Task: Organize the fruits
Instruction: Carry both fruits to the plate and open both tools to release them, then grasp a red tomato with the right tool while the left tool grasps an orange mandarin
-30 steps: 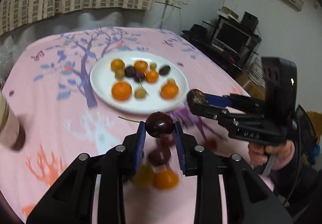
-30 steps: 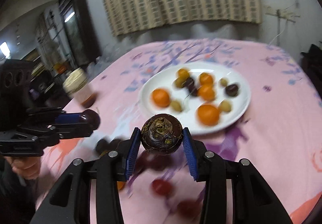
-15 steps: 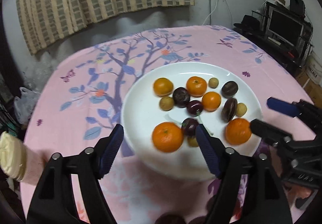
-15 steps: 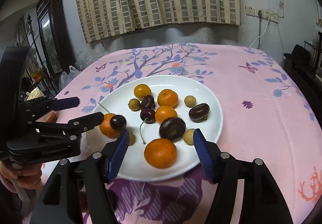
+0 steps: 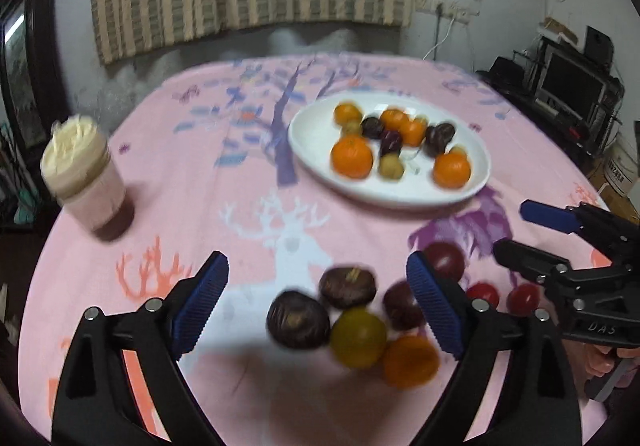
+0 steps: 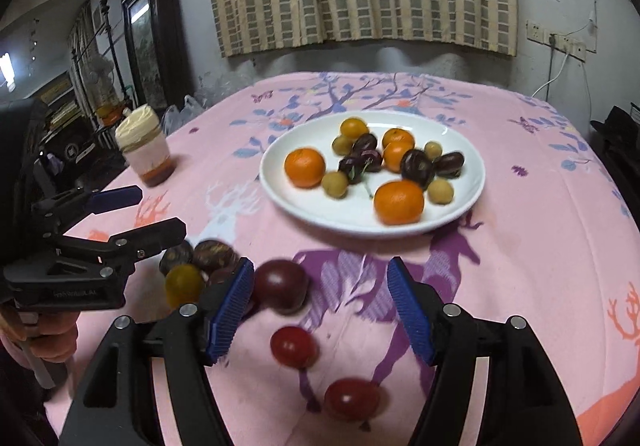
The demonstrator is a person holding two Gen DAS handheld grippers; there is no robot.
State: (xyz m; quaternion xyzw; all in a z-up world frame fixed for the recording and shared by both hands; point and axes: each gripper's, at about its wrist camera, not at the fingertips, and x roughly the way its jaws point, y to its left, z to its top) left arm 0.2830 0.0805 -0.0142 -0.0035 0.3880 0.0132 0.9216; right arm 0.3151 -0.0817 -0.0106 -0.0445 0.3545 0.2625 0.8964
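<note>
Now, the layout: loose fruit lies on the pink tablecloth (image 6: pixel 540 205) at the near edge, with the white plate (image 6: pixel 472 173) of sorted fruit farther off toward the middle.
Left gripper: the left gripper (image 5: pixel 316 302) points down at the near pile, its jaws opening wide with nothing pressed between the blue pads; the fruit lies on the cloth below and just beyond them.
Left pile: two dark brown fruits (image 5: pixel 347 286), an olive-green fruit (image 5: pixel 358 336) and a small orange (image 5: pixel 410 361) huddle together, touching, toward the right side of that gap.
Right gripper: the right gripper (image 6: pixel 320 306) has its jaws apart and empty, nothing touching either pad.
Right targets: a dark red plum (image 6: pixel 280 286) lies just beside its left pad, a red cherry tomato (image 6: pixel 294 346) lies in the gap nearer the handle, and a second tomato (image 6: pixel 352 398) lies nearer still.
Which hand is nearer: the left one for the brown, green and orange cluster; the right one for the plum and the tomatoes.
Direction to the plate: up and far from both grippers, slightly right of the left one and almost straight ahead of the right one.
Axis: the fruits are roundish, so I judge the approach angle matters little; picking out one fruit from its touching neighbours matters more.
Off to the side: a jar (image 5: pixel 84 181) with a cream lid stands at the left, well apart from the fruit.
</note>
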